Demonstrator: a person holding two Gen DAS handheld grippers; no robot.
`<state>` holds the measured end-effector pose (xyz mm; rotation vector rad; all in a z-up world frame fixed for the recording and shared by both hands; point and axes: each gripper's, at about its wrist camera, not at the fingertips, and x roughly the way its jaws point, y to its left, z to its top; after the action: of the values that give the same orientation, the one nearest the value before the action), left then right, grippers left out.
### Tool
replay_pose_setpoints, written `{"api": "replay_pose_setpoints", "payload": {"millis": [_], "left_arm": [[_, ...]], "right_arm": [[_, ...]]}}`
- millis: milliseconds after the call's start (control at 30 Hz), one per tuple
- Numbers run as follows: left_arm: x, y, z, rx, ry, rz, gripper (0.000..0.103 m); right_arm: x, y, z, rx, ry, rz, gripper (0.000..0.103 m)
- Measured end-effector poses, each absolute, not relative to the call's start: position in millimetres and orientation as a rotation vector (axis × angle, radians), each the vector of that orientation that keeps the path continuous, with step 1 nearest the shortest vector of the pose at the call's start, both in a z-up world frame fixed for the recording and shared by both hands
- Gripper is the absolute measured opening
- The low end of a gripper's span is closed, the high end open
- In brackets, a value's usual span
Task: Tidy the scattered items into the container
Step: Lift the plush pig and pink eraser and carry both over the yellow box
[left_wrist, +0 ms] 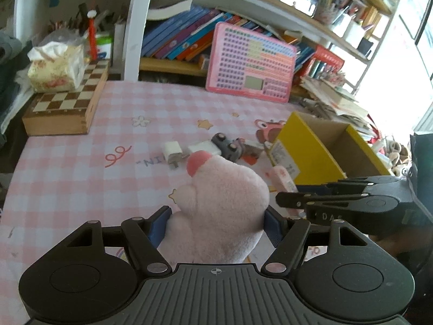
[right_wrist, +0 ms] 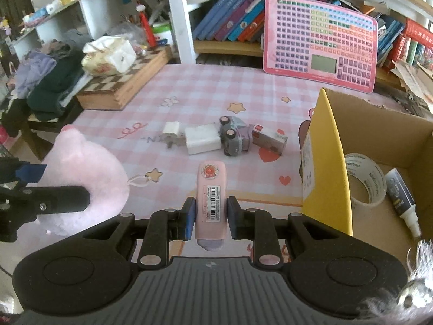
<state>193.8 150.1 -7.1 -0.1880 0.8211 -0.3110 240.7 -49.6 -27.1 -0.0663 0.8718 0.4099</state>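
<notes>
On the pink case (right_wrist: 210, 200), a barcode label.

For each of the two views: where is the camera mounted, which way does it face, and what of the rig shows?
Left wrist: on the left gripper, facing forward-down over the table; jaws hold a pink plush toy; right gripper enters at right.
Right wrist: on the right gripper, same heading; jaws grip a pink case.
Shared: cardboard box, toy car, white charger.
</notes>
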Motion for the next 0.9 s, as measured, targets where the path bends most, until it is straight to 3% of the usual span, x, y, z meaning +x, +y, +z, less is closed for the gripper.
{"api": "replay_pose_setpoints", "payload": {"millis": [900], "left_arm": [[102,168,9,-0.186,0.769,-0.356,0.072]], "right_arm": [[126,-29,-9,-0.03,0.821,0.445,0.023]]}}
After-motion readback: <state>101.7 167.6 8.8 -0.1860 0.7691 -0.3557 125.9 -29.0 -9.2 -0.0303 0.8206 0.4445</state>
